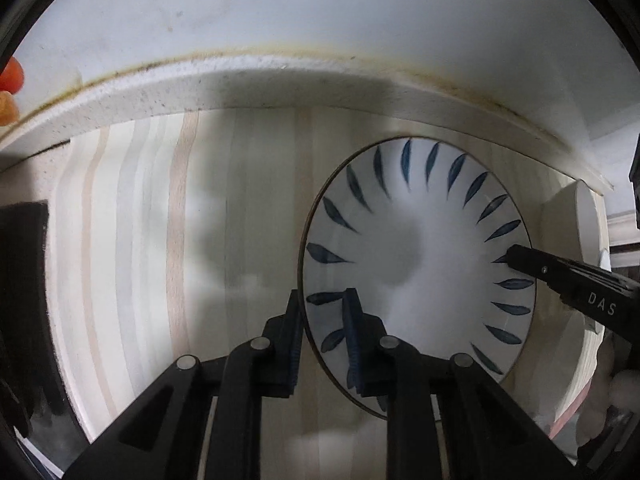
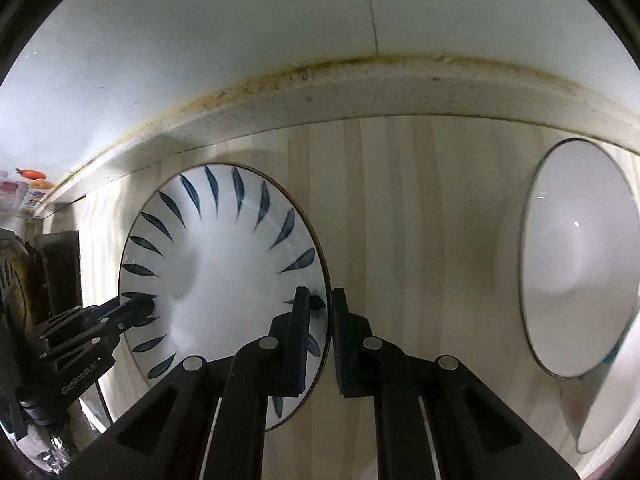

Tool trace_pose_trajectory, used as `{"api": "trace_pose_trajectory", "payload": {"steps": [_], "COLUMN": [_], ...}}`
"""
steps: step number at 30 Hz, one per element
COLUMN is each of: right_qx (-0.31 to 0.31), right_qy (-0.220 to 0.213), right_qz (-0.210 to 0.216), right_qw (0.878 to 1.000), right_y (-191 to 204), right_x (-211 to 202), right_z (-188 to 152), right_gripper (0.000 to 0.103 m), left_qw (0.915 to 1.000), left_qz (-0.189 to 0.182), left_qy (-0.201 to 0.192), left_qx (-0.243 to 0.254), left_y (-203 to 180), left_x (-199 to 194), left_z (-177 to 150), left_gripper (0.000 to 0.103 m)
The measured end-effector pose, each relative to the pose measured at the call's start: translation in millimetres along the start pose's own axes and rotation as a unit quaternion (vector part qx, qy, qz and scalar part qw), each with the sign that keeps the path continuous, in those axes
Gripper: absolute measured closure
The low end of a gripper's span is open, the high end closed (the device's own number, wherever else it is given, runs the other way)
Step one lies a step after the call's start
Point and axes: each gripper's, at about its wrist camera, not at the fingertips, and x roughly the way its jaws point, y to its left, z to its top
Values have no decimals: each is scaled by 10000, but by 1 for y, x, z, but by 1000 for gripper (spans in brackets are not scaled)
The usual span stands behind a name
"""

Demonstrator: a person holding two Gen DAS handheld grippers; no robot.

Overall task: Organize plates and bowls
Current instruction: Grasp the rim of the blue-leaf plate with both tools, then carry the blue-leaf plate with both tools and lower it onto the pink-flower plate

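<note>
A white plate with blue leaf marks (image 1: 440, 264) lies over a pale wooden board (image 1: 248, 208). My left gripper (image 1: 322, 304) straddles its left rim, one finger outside and one over the plate, closed on the rim. My right gripper (image 2: 320, 300) grips the opposite rim of the same plate (image 2: 224, 264), jaws narrow on the edge. Each gripper shows in the other's view: the right one in the left wrist view (image 1: 568, 276), the left one in the right wrist view (image 2: 100, 320). A plain white bowl (image 2: 580, 260) stands at the right.
A speckled white ledge (image 1: 280, 76) and a white wall (image 1: 320, 8) run behind the board. A dark object (image 1: 24, 264) sits at the far left. Orange items (image 1: 10, 80) lie at the left edge. The bowl's edge (image 1: 588, 232) shows at the right.
</note>
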Motion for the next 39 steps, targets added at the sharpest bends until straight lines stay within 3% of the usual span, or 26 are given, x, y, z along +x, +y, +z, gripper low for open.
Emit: {"api": "trace_pose_trajectory", "payload": {"steps": [11,23,30,39], "right_qx": [-325,-407,-278,-57], "right_qy": [-362,-792,-818,-439], "right_qz": [229,472,561,576], "right_qw": [9986,9949,9947,9974], "right_y": [-1,-29,-60,-105], "right_x": [-76,-170,-187,-158], "right_z": [-42,-134,-199,-266], "right_gripper": [92,92,92,92], "left_qw": [9987,9954,9946,9945], "left_qz": [53,41,-33,-58], "left_qy": [-437,-662,-510,41], "left_qx": [260,686,899,1049], "left_y": [-32,-92,-117,-147], "left_x": [-71,-135,-132,-95], "left_z": [-36,-92,-127,-169], "left_gripper": [86,86,86,86]}}
